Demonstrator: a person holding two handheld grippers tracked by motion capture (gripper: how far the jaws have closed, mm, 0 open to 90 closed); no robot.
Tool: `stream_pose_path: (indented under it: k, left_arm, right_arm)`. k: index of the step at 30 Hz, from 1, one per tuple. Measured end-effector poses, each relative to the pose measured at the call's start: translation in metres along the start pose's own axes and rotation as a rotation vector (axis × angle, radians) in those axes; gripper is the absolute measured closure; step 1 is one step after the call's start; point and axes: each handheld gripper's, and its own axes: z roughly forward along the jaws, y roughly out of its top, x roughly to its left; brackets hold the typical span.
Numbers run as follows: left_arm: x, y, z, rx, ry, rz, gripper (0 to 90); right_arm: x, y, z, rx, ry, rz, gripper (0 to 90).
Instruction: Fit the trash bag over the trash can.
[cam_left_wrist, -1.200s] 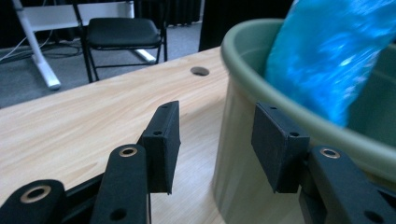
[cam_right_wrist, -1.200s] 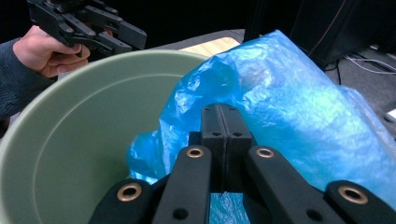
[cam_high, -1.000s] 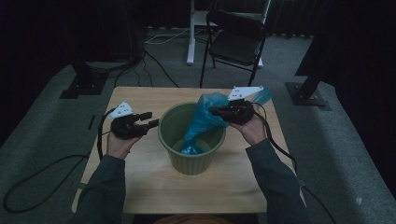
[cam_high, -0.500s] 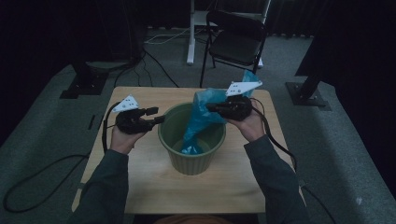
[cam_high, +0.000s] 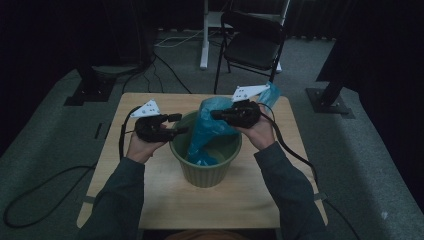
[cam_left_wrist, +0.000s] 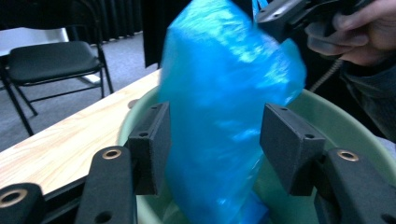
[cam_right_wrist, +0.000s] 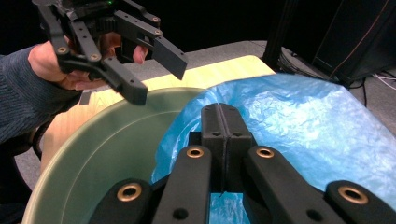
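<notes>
A green bin stands mid-table, with bare wood all round it and the table's edges well clear. The blue bag hangs into it, its top pinched in the closed jaws of the right gripper above the far rim. The left gripper hovers at the left rim; its jaws have just been opening and stand wide, the bag beyond them untouched.

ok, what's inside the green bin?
The lower end of a blue plastic bag hangs into the green bin; the right tool pinches its top. The bag hides the bin's bottom.
</notes>
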Motion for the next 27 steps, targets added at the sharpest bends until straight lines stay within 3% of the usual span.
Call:
stream_pose_path:
  k: [7,9,11,18,23,27]
  left_arm:
    - [-0.009,0.010,0.016,0.025,-0.016,0.025,41.6]
    - [-0.015,0.013,0.028,0.059,-0.011,0.036,42.0]
    - [-0.019,0.014,0.033,0.079,0.020,0.049,49.2]
    - [-0.026,0.011,0.038,0.090,0.053,0.093,87.5]
    - [-0.025,0.008,0.034,0.079,0.066,0.090,89.7]
    - [-0.024,0.004,0.027,0.068,0.086,0.088,89.8]
  right_arm:
    - [0.000,0.000,0.004,-0.009,0.025,0.004,90.0]
    - [0.001,0.000,0.005,-0.016,0.037,0.009,90.0]
    - [0.002,-0.001,0.005,-0.015,0.039,0.008,90.0]
    - [0.003,-0.001,0.004,-0.011,0.037,-0.001,90.0]
    - [0.005,-0.001,-0.003,-0.020,0.001,-0.017,84.4]
    - [0.005,0.000,-0.013,-0.022,-0.033,-0.028,85.2]
